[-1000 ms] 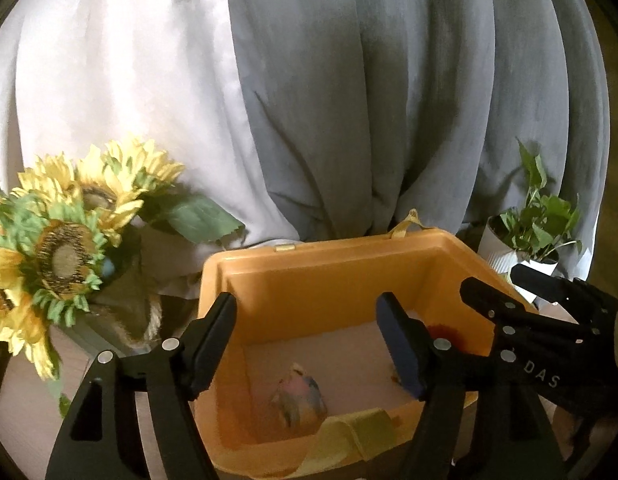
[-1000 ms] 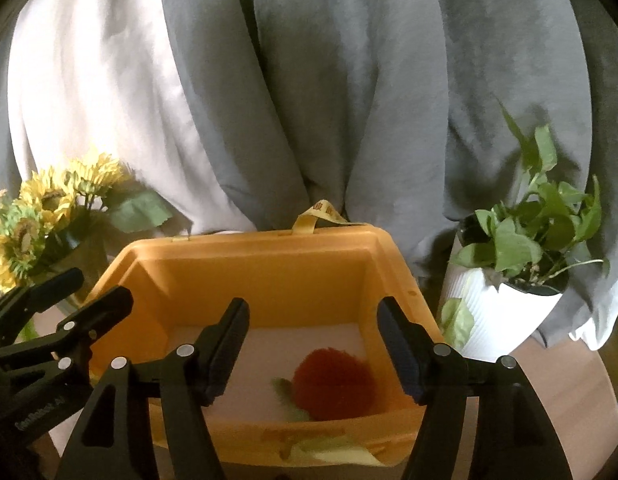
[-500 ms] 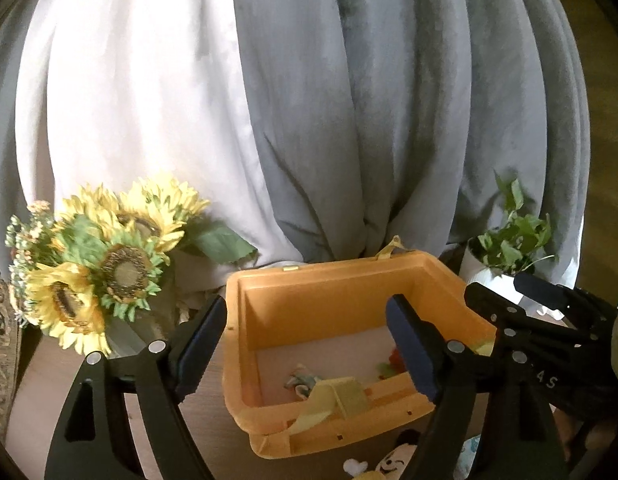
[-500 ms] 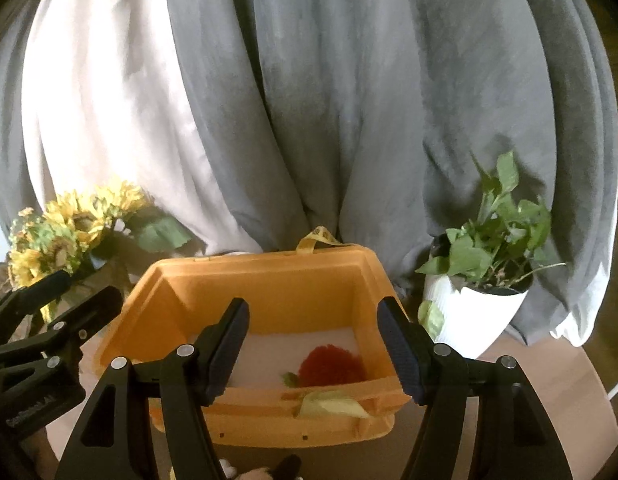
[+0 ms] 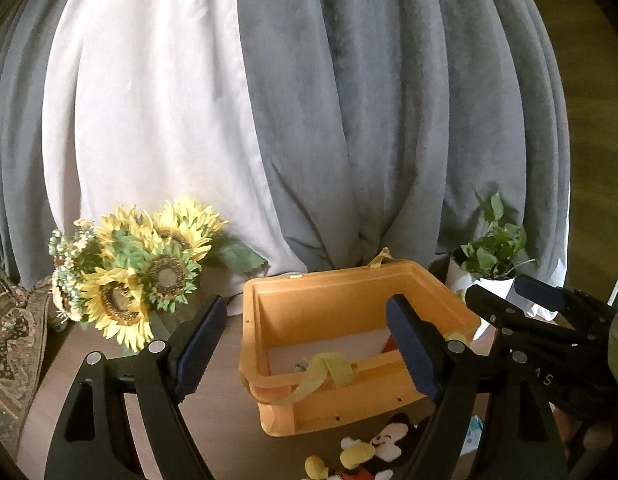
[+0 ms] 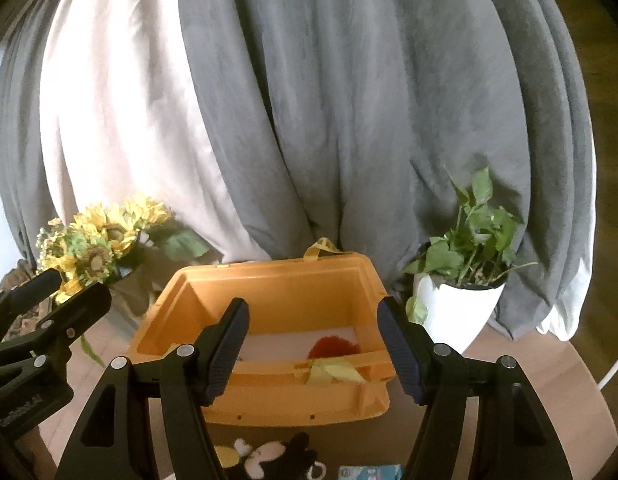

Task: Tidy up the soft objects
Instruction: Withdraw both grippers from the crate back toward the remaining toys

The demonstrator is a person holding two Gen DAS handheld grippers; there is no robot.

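An orange bin [image 5: 349,288] [image 6: 277,284] stands on the wooden table, a yellow strap [image 5: 329,368] draped over its near rim. A red fluffy soft toy [image 6: 333,347] lies inside at the right; only a sliver of it shows in the left wrist view [image 5: 389,345]. A Mickey Mouse plush [image 5: 385,446] [image 6: 269,458] lies on the table in front of the bin. My left gripper [image 5: 309,344] is open and empty, held back from the bin. My right gripper [image 6: 313,354] is open and empty too, beside it on the right.
A sunflower bouquet [image 5: 141,276] [image 6: 97,240] stands left of the bin. A potted green plant [image 6: 465,280] [image 5: 489,256] in a white pot stands right. Grey and white curtains [image 5: 309,100] hang behind. A light blue item [image 6: 369,472] lies at the table's near edge.
Both grippers have pulled back and up from the bin. The bin looks smaller now, and the Mickey plush and table in front of it have come into view.
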